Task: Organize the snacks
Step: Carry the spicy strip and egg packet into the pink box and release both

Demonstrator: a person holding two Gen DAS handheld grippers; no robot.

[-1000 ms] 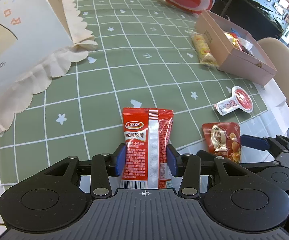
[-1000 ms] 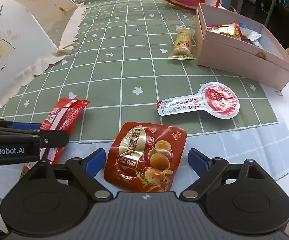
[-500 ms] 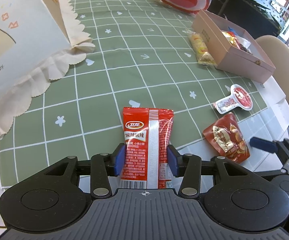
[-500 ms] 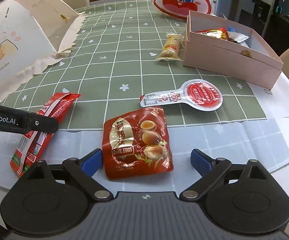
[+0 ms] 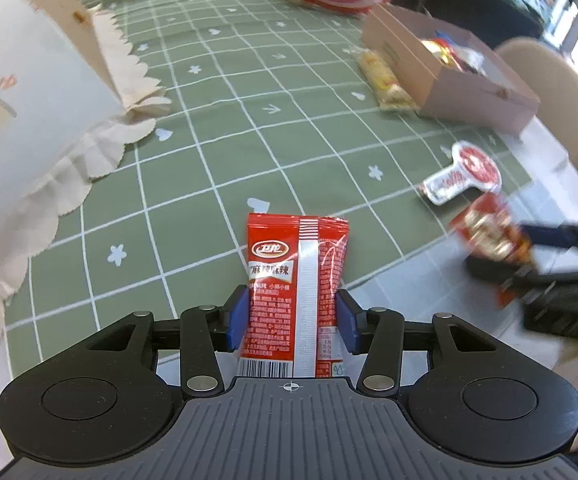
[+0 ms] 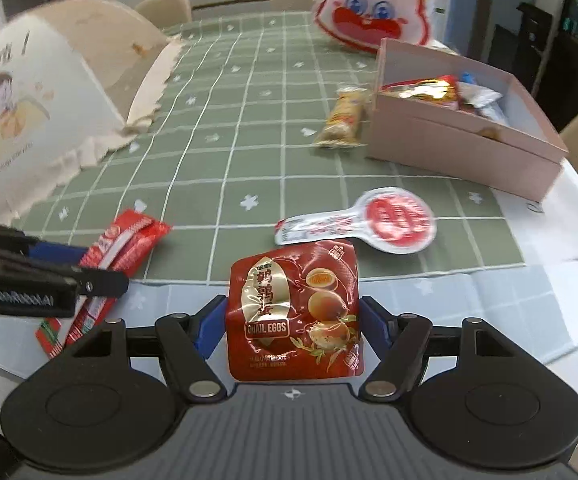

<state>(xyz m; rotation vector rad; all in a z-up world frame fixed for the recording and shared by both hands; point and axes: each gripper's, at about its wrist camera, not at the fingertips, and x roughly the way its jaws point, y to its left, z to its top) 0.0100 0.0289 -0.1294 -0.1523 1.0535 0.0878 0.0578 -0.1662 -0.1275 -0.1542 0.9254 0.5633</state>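
Observation:
My left gripper [image 5: 291,320] is shut on a red spicy-strip packet [image 5: 297,276], its blue pads pressing both long edges near the barcode end. From the right wrist view the same packet [image 6: 129,240] shows in the left gripper [image 6: 69,276] at the left. A dark red quail eggs pouch [image 6: 295,304] sits between the pads of my right gripper [image 6: 293,324], whose jaws are closing and touch both its sides. The left wrist view shows that pouch [image 5: 489,236] blurred at the right, at the table's front edge. An open pink box [image 6: 461,148] with several snacks in it stands at the right.
A spoon-shaped red and white packet [image 6: 369,220] and a yellow snack bar [image 6: 343,118] lie on the green checked cloth [image 6: 249,140] near the box. A big white cake box [image 6: 29,120] fills the left. A rabbit-face bag [image 6: 373,12] stands at the back.
The right jaws have come in from wide apart onto the quail eggs pouch, which now sits up between the pads. The left gripper keeps its hold on the red packet.

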